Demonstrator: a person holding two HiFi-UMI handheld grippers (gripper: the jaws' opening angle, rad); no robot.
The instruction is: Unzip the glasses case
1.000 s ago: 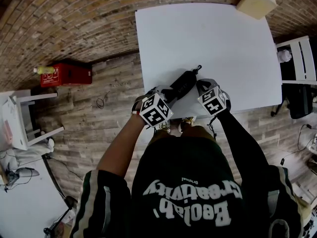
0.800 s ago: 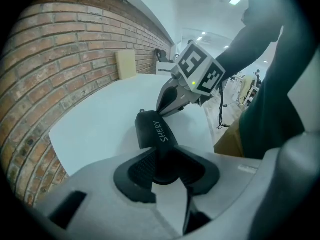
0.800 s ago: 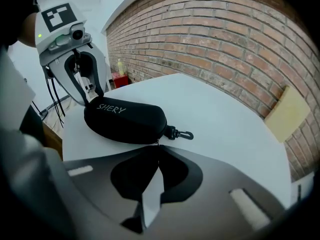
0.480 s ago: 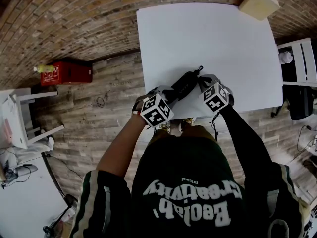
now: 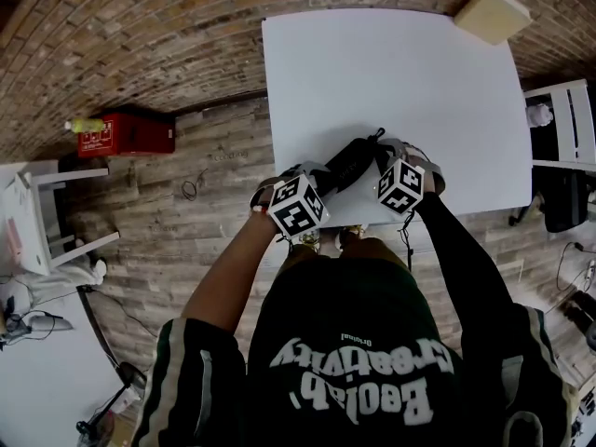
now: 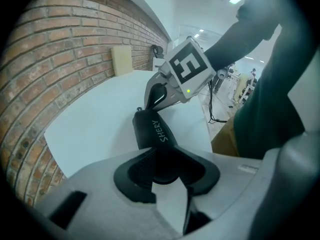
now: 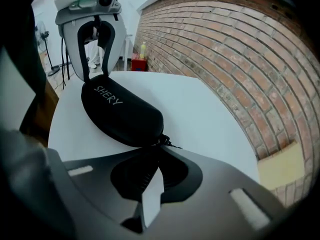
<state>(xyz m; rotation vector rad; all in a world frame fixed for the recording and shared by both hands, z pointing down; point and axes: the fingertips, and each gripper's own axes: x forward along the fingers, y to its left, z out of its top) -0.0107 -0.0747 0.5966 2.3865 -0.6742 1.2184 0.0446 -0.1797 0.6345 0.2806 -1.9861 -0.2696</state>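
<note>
Glasses case point(image 5: 346, 163), black, lies by the near edge of our white table point(image 5: 400, 73), with a red crate point(image 5: 126, 135) on the wood-plank floor point(image 5: 214, 203) at left and a brick wall point(image 5: 140, 26) beyond. Our left gripper point(image 6: 162, 166) clamps its lower-left end. Its long axis slants up and right to the zipper pull point(image 7: 167, 143), which we pinch in the right gripper point(image 7: 154, 156), jaws pressed together.

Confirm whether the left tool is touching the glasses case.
Touching. The left gripper view shows the left tool closed around the near end of the glasses case, with its pads pressed on both sides.
</note>
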